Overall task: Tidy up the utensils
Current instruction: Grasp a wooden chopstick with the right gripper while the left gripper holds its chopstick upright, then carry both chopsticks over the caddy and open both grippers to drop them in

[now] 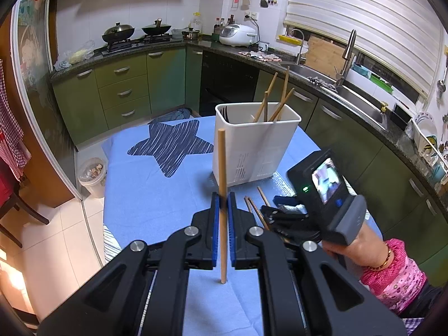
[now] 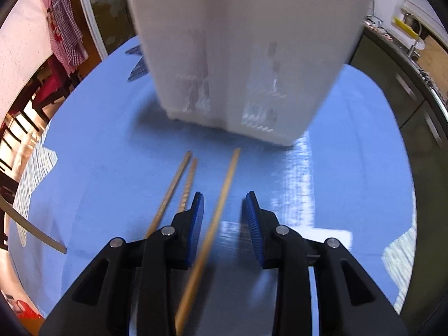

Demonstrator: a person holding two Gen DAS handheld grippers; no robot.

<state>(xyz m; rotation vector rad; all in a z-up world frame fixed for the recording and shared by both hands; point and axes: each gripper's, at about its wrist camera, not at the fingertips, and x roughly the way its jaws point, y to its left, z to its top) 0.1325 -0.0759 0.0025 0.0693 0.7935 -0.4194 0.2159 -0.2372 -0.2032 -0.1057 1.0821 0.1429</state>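
In the left wrist view, the left gripper (image 1: 223, 204) is closed on a single wooden chopstick (image 1: 222, 168), which stands nearly upright between the blue pads (image 1: 215, 224); its lower end hangs just above the blue cloth (image 1: 145, 184) that covers the bench, and its upper end rises in front of the near wall of the white utensil holder (image 1: 252, 145). To the right, the person's hand (image 1: 361, 246) in a pink sleeve grips the right gripper (image 1: 280, 210), which points down at the cloth near three loose chopsticks (image 1: 256, 205) lying beside the holder's base.

In the right wrist view, the right gripper (image 2: 224, 218) is wide open, holding nothing. One loose chopstick (image 2: 218, 210) lies on the cloth between its blue pads (image 2: 196, 224), running away toward the holder, closer to the left pad; whether it touches that pad cannot be told. Two more chopsticks (image 2: 179, 184) lie side by side just left of the left finger, partly hidden by it. This view is blurred.

Farther off, the utensil holder (image 2: 238, 56) stands upright on the cloth, slotted near its base. From the left wrist view, several chopsticks (image 1: 275, 98) lean inside it, and a dark fork (image 1: 224, 113) stands in its left end. A dark blue star (image 1: 170, 145) is printed on the cloth left of the holder. Beyond the bench, green cabinets (image 1: 123, 92) run under a counter with woks, a rice cooker (image 1: 238, 35) and a sink (image 1: 336, 84).
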